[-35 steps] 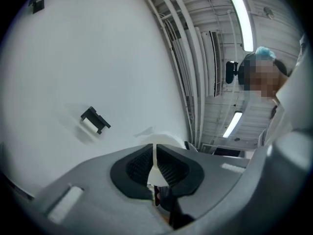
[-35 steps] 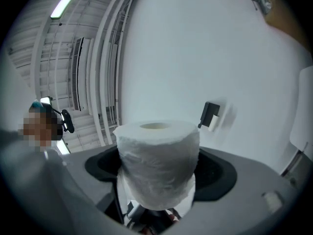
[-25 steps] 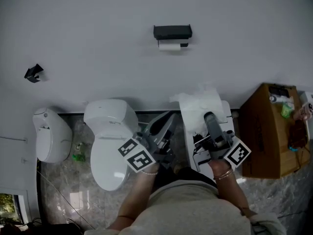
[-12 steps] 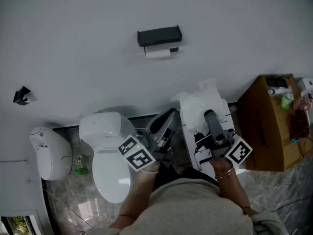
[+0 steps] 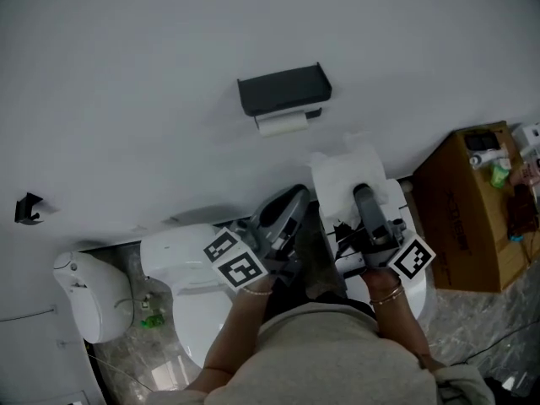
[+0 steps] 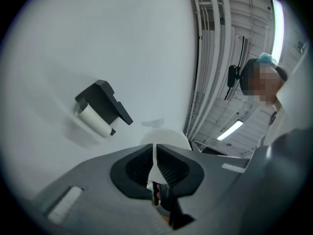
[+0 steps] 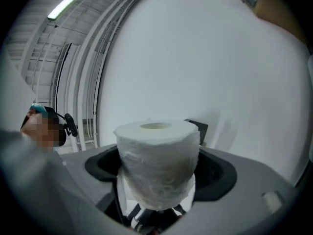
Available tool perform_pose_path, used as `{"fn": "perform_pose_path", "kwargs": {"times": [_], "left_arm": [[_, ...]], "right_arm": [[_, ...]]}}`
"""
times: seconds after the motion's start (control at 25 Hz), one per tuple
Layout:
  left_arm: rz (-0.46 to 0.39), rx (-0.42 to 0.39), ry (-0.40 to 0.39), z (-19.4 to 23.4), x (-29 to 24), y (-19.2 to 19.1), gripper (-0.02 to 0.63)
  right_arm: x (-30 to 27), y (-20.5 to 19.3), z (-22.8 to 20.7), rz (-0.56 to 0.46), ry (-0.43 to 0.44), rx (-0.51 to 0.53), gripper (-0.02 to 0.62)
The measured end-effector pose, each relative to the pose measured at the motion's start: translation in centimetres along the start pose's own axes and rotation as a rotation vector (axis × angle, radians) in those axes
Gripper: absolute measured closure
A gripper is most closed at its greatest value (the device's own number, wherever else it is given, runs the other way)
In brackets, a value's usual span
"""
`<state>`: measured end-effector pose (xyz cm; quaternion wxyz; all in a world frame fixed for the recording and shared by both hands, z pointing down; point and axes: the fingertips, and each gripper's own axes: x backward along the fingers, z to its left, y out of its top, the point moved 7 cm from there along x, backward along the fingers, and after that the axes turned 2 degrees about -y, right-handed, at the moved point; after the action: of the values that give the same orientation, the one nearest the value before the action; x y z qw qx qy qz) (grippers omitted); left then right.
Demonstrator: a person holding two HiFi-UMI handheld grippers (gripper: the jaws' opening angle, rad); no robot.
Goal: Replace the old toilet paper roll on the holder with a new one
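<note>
White paper nearest: new roll [image 7: 157,160], upright, clamped by lower half between pads of right gripper [image 5: 363,199], top well above jaws. Just beside, at left: left gripper [image 6: 154,155], clenched shut, nothing between pads. Both tilted up toward wall [image 5: 152,57]. Below hands: toilet [image 5: 181,256]; off to right, cardboard box [image 5: 472,201]. Farther, on wall, well apart from both grippers: black holder [image 5: 283,89] with thin old roll [image 5: 282,123] just under it.
</note>
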<state>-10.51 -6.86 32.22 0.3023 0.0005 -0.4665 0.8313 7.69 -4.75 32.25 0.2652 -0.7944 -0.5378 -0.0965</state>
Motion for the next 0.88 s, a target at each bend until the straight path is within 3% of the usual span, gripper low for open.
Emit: {"fn": "perform_pose_path", "kwargs": {"times": [0.52,0.88], "left_arm": [[0.100,0.072,-0.082,11.3,-3.7,4.5,0.598],[0.116,0.085,-0.112,11.6,-3.2,4.2,0.598]], "right_arm": [[-8.7,-0.6,-7.1,-0.096,-0.089,0.016,0.161],[-8.4,-0.7,-7.2,-0.125,-0.101,0.035,0.161]]}}
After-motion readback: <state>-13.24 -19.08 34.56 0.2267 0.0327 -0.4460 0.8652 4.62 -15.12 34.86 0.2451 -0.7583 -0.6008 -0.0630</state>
